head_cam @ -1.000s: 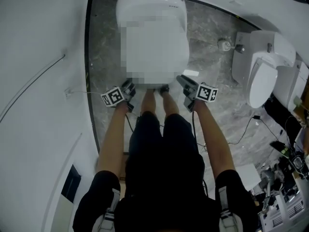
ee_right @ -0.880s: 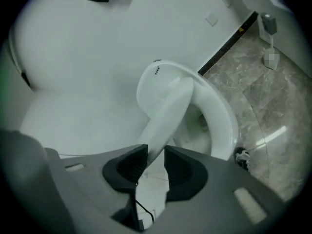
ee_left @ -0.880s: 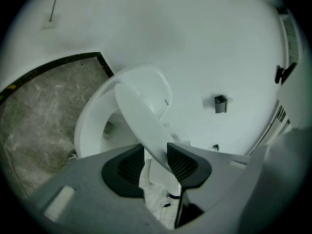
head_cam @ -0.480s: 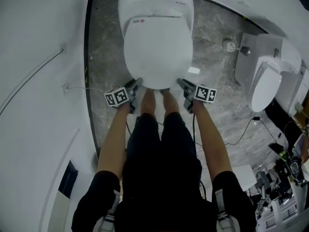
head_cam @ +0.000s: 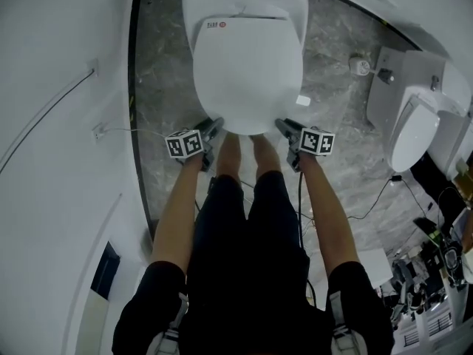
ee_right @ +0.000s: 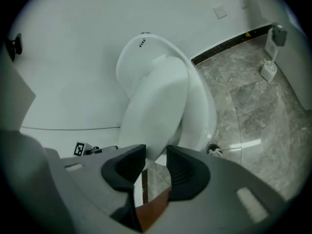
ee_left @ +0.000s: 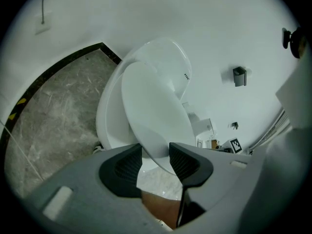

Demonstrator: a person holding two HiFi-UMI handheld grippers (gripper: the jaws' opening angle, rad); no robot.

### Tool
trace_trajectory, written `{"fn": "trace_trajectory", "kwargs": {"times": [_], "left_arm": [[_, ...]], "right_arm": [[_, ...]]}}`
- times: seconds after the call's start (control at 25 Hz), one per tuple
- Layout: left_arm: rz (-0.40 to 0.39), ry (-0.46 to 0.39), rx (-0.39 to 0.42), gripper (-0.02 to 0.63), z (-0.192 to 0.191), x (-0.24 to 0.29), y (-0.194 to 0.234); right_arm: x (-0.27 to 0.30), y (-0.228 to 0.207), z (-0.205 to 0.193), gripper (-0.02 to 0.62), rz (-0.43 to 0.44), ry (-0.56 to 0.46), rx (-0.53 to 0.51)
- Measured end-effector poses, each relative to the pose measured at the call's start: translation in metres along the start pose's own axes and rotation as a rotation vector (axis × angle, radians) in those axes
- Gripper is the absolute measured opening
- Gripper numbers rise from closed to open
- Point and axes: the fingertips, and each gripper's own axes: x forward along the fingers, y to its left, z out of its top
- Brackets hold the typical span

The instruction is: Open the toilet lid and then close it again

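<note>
White plastic toilet lid (head_cam: 247, 72) is sitting almost down; closing looks nearly done. Left tongs (ee_left: 155, 151) and right tongs (ee_right: 155, 152) are just opening, rim loose between.

Small label (head_cam: 215, 24) on the toilet lid (head_cam: 247, 72), unreadable.

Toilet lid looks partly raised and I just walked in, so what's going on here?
A person holds a gripper in each hand at the front edge of the toilet lid, which stands tilted above the bowl, not shut. The left gripper and right gripper have just been opening their jaws, with the lid's edge between them.
</note>
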Motion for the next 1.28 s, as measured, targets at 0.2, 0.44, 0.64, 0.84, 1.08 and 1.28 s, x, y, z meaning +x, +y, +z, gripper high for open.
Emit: {"fn": "trace_trajectory", "kwargs": {"times": [0.2, 0.44, 0.64, 0.84, 1.08, 1.28], "left_arm": [[0.036, 0.035, 0.008, 0.190, -0.008, 0.014, 0.018], [0.080, 0.087, 0.045, 0.202, -0.014, 0.026, 0.031], [0.132, 0.144, 0.075, 0.242, -0.018, 0.038, 0.048], [0.151, 0.162, 0.080, 0.249, -0.024, 0.047, 0.057], [0.174, 0.181, 0.072, 0.265, -0.029, 0.057, 0.074], [0.187, 0.192, 0.101, 0.265, -0.027, 0.064, 0.082]], "right_arm": [[0.013, -0.021, -0.005, 0.168, -0.068, -0.004, -0.024], [0.021, -0.039, -0.009, 0.187, -0.093, -0.005, -0.020], [0.034, -0.055, -0.012, 0.207, -0.145, 0.033, -0.071], [0.038, -0.072, -0.015, 0.250, -0.183, 0.041, -0.082], [0.052, -0.085, -0.016, 0.256, -0.200, 0.053, -0.083], [0.061, -0.092, -0.017, 0.256, -0.204, 0.058, -0.087]]}}
